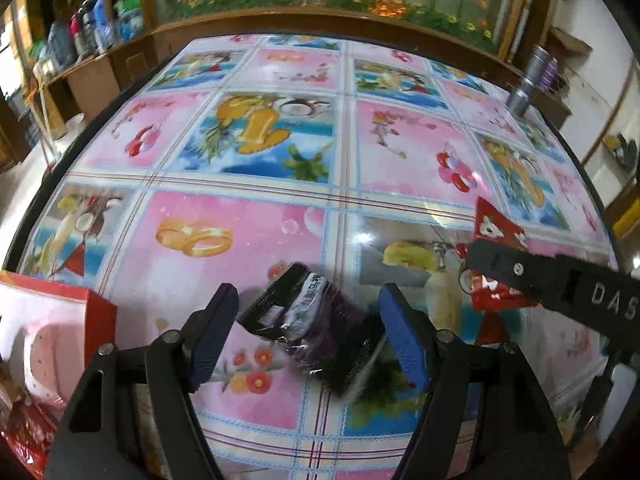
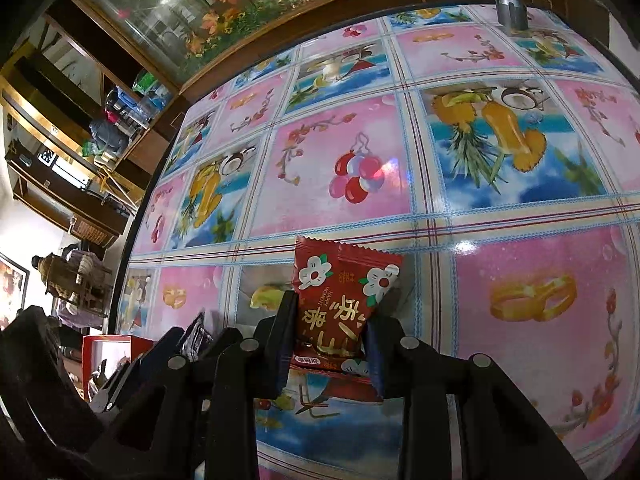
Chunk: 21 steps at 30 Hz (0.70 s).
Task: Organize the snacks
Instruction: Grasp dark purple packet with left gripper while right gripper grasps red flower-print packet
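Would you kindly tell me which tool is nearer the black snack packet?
Left. The left tool straddles the black snack packet, pads not pressing; the right tool is beside it, clamping the red packet.

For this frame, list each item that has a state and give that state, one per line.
Left claw: open, astride the dark snack packet, pads not pressing on it.
Dark snack packet: lying on the table, blurred.
Right claw: shut on the red snack packet.
Red snack packet: pinched at its lower part, standing upright.
Red box: open, at the table's left edge.
Metal flashlight: standing upright, far corner.
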Available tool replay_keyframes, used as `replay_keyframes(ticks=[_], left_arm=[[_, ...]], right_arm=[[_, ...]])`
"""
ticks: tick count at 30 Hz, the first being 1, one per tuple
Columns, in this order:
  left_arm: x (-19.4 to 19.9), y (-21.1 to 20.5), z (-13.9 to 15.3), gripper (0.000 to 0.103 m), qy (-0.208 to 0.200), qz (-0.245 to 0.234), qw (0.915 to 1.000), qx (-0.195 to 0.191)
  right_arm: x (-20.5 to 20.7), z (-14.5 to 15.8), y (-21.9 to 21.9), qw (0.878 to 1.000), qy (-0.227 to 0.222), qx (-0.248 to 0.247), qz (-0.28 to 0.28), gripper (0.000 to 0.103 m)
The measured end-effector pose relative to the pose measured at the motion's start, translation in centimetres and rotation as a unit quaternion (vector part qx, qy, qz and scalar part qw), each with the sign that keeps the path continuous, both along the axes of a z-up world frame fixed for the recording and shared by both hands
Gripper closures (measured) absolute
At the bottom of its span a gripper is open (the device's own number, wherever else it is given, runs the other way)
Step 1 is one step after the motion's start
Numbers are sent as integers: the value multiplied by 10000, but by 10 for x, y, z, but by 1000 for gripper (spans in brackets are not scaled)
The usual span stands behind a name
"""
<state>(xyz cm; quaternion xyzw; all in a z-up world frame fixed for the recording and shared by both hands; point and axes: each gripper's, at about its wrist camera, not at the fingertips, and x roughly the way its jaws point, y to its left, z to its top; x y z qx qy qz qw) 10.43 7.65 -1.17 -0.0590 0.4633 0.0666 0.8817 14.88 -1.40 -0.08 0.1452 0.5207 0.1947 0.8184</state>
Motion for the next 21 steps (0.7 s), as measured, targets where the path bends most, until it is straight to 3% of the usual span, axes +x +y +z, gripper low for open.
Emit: replay_keyframes(ticks=[1, 4, 10, 18, 21], left_arm=[[0, -2, 0, 50, -55, -97, 9999, 39], [-2, -9, 1, 63, -115, -439, 9988, 169], [-11, -16, 2, 64, -160, -744, 9970, 137], [-37, -11, 5, 64, -161, -749, 9969, -160], [-50, -13, 12, 64, -274, -804, 9964, -58]], right_arm=[[0, 0, 0, 10000, -6, -2, 3, 71], [0, 0, 0, 10000, -7, 5, 9, 71], [0, 0, 0, 10000, -3, 11, 8, 71], [-1, 0, 3, 10000, -18, -36, 50, 72], [0, -3, 4, 9996, 117, 197, 150, 72]])
